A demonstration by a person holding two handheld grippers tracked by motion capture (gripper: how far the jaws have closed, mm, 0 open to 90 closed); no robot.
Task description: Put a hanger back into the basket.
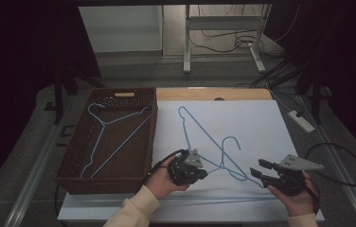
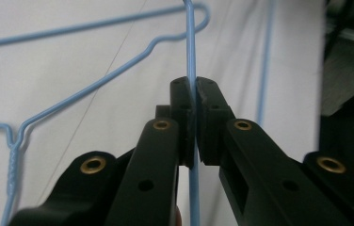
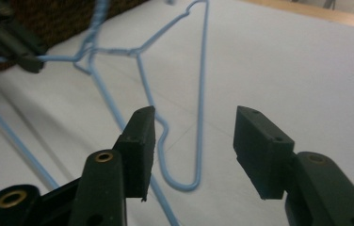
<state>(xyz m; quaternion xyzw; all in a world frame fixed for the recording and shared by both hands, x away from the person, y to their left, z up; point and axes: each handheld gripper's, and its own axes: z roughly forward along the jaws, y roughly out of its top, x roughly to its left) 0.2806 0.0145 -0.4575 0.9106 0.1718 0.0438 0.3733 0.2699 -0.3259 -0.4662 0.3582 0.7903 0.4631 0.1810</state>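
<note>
One blue hanger (image 2: pixel 191 47) pinched in left tongs (image 2: pixel 195 89) — right tongs (image 3: pixel 194 136) agape beside it.

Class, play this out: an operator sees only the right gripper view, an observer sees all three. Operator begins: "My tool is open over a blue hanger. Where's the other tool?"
Observer: The left tool is shut on a hanger wire; the left gripper view shows the wire pinched between its jaws.
Operator: Are there more hangers than the ones near me?
Observer: Yes, the high view shows one lying inside a brown basket at the table's left.
Operator: How far am I from the hanger?
Observer: In the high view your right tool sits just right of the hanger's shoulder, jaws pointing toward it.
</note>
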